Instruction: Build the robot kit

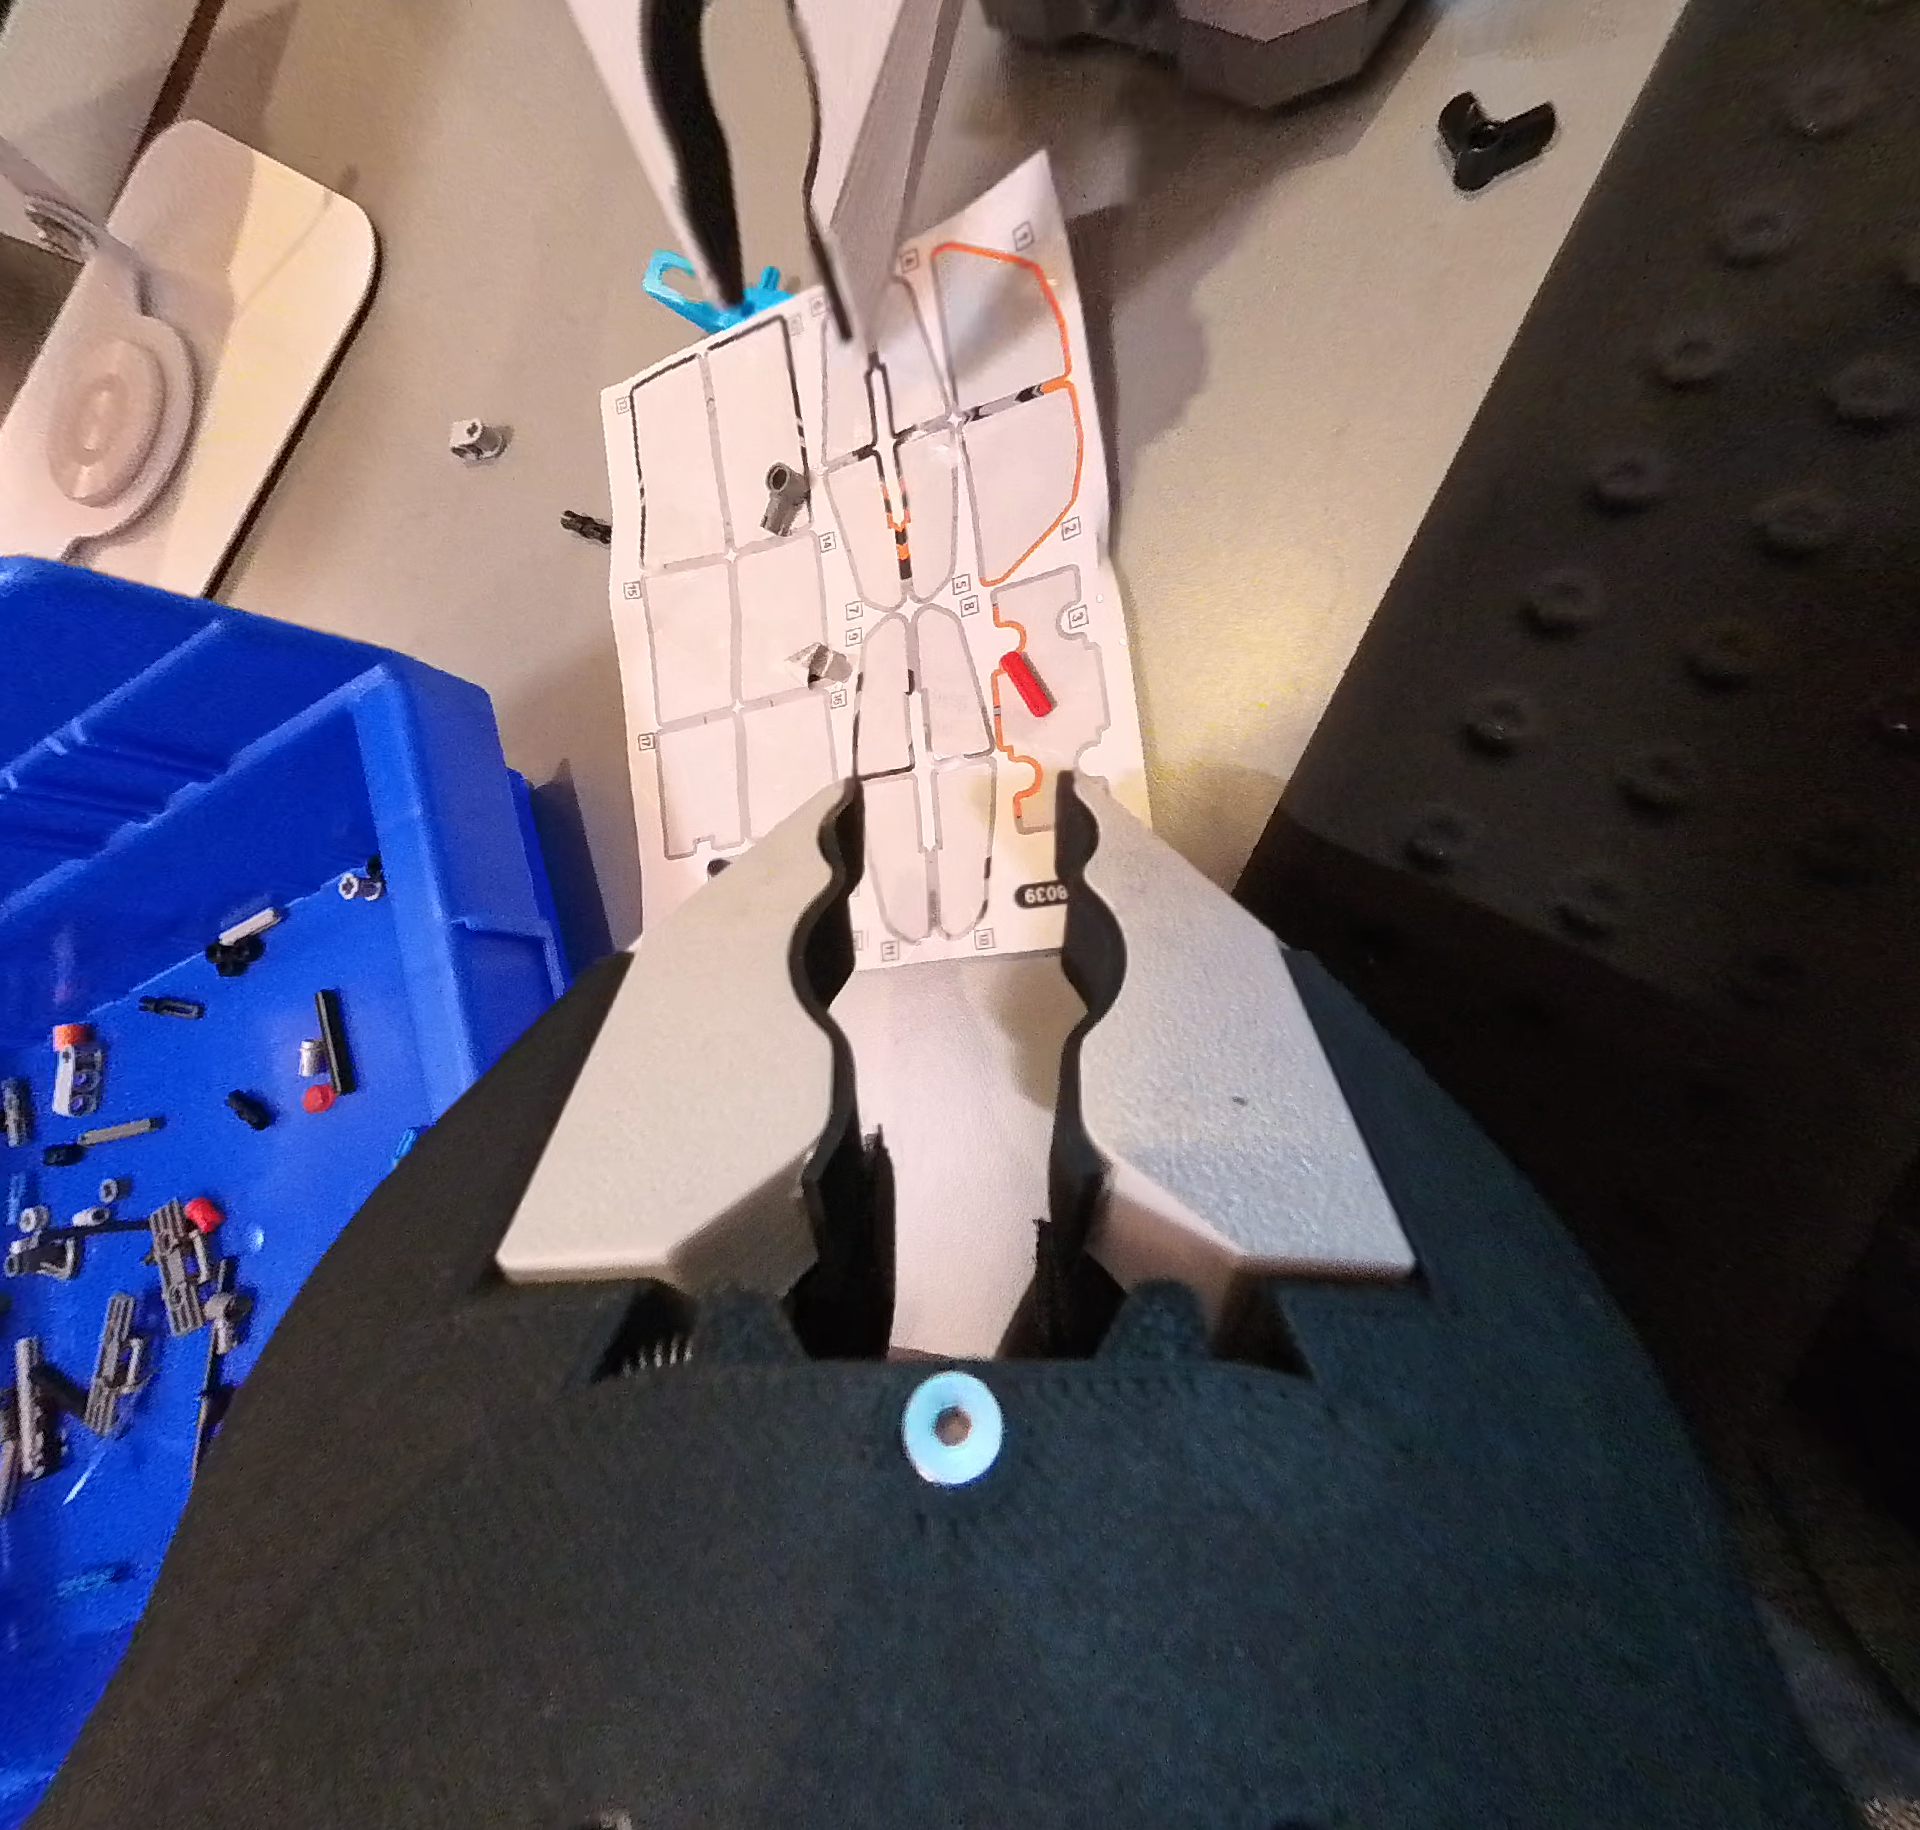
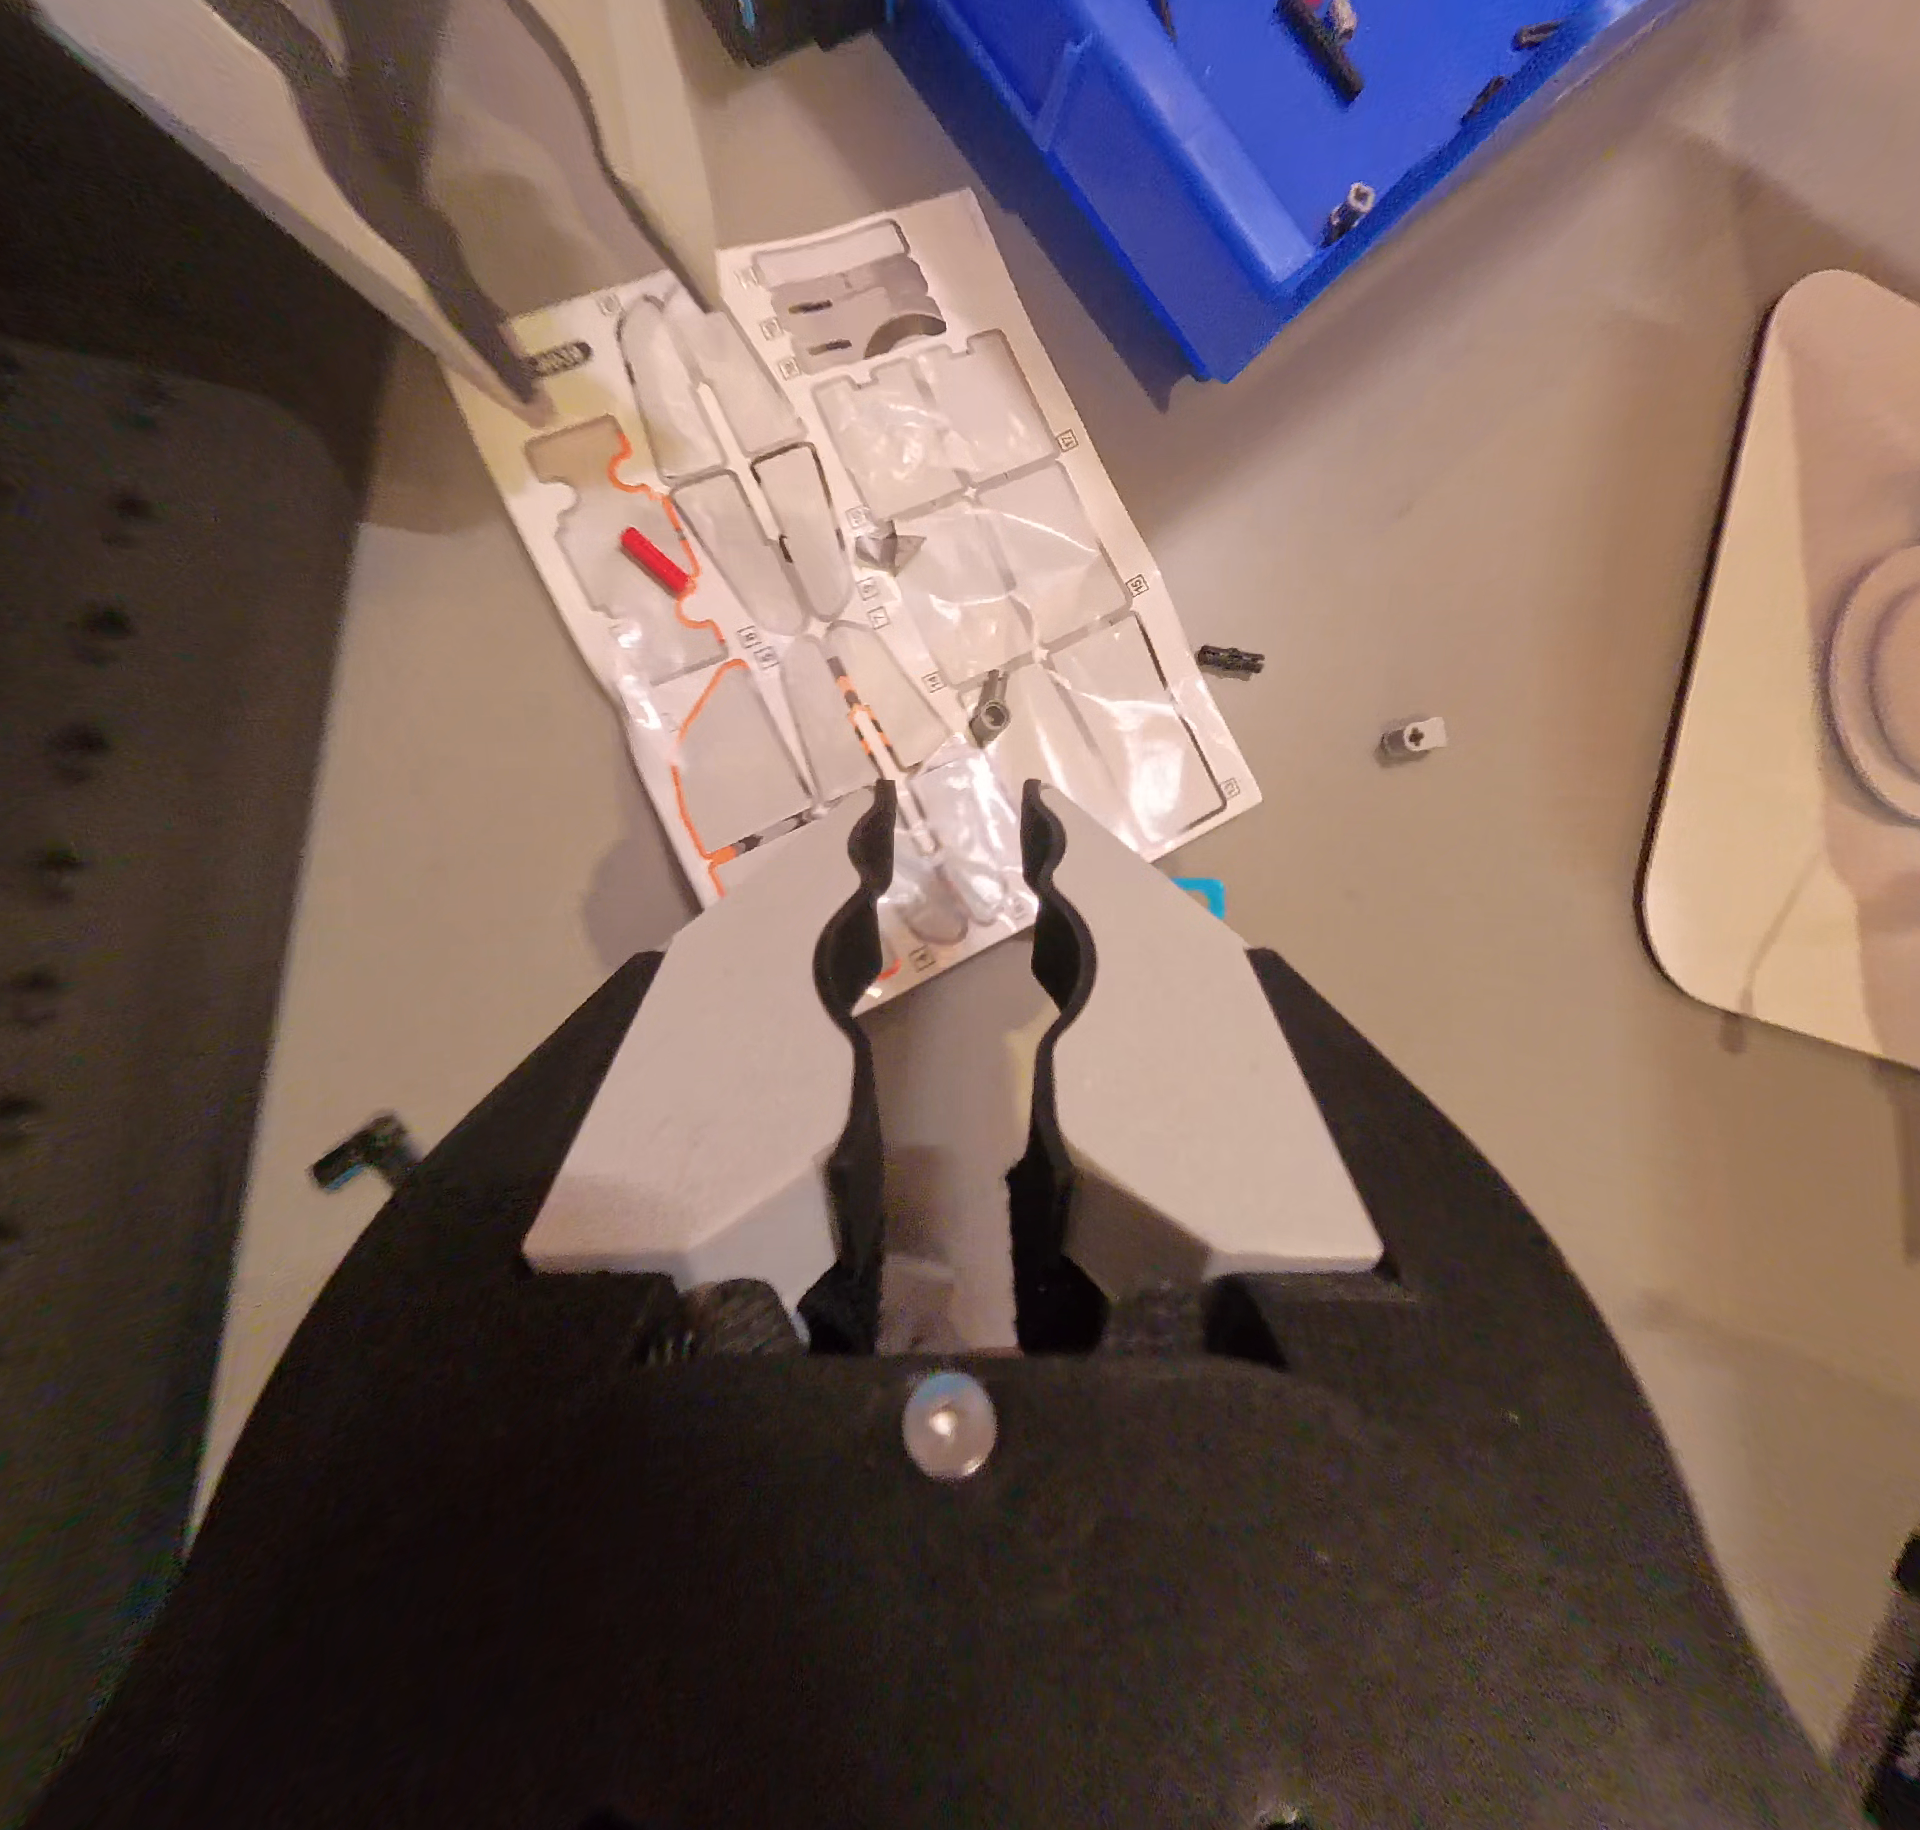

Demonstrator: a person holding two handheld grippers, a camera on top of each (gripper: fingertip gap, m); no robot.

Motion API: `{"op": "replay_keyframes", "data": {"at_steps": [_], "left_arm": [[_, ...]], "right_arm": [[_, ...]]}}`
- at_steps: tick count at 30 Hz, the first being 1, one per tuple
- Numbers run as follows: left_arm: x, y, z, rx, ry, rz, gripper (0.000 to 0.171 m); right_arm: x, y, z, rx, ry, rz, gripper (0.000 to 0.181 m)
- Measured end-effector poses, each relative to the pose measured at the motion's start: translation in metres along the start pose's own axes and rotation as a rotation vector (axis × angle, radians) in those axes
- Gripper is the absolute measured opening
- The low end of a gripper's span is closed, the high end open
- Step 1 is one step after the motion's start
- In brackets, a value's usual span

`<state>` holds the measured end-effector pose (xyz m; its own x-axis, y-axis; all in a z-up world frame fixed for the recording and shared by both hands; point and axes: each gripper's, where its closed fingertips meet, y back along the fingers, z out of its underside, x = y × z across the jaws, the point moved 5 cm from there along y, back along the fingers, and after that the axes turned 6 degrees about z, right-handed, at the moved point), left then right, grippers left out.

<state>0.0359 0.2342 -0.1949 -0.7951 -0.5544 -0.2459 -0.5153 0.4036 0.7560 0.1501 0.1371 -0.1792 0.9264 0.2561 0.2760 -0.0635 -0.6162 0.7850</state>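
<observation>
A white sticker sheet (image 1: 748, 637) lies flat on the beige table, also in the right wrist view (image 2: 1039, 554). On it lie a red pin (image 1: 1027, 684) (image 2: 655, 559), a dark grey pin (image 1: 781, 497) (image 2: 992, 710) and a small grey piece (image 1: 821, 663) (image 2: 888, 549). My left gripper (image 1: 961, 793) is open and empty over one end of the sheet. My right gripper (image 2: 958, 793) is open and empty over the opposite end. Each shows in the other's view, right gripper (image 1: 784, 310), left gripper (image 2: 613, 346). A cyan piece (image 1: 681, 289) lies by the right gripper's fingertips.
A blue bin (image 1: 312, 741) (image 2: 1143, 139) holds several small parts beside the sheet. A light wooden board (image 1: 229, 326) (image 2: 1818, 741) lies beyond. A black perforated block (image 1: 1662, 533) flanks the other side. Loose on the table: a grey connector (image 1: 478, 438) (image 2: 1413, 738), black pin (image 1: 585, 525) (image 2: 1229, 658), black piece (image 1: 1491, 133). There is about 10 cm between the tips of the two grippers. My right gripper is the nearer one to the dark grey pin (image 1: 781, 497): about 4 cm, against 9 cm. It is also in sight in the right wrist view (image 2: 995, 707). The left tips stand about 6 cm off the small grey piece (image 2: 888, 549). Look for it in the left wrist view (image 1: 825, 665) too.
</observation>
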Motion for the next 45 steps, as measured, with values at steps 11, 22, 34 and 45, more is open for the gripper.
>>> {"op": "replay_keyframes", "data": {"at_steps": [11,22,34,45], "left_arm": [[0.006,-0.002,0.004,0.011,-0.005,0.012,0.033],[-0.032,0.065,0.004,0.076,-0.001,-0.145,0.029],[-0.168,0.134,0.035,-0.269,-0.041,-0.436,0.027],[-0.241,0.101,0.091,-0.424,0.063,-0.176,0.05]], "right_arm": [[0.003,-0.048,-0.004,-0.1,0.038,-0.053,0.006],[0.002,-0.025,-0.009,-0.021,0.027,-0.075,0.004],[0.005,-0.012,-0.008,0.035,0.029,-0.064,0.005],[0.008,-0.017,0.001,0.043,0.005,-0.101,0.005]]}}
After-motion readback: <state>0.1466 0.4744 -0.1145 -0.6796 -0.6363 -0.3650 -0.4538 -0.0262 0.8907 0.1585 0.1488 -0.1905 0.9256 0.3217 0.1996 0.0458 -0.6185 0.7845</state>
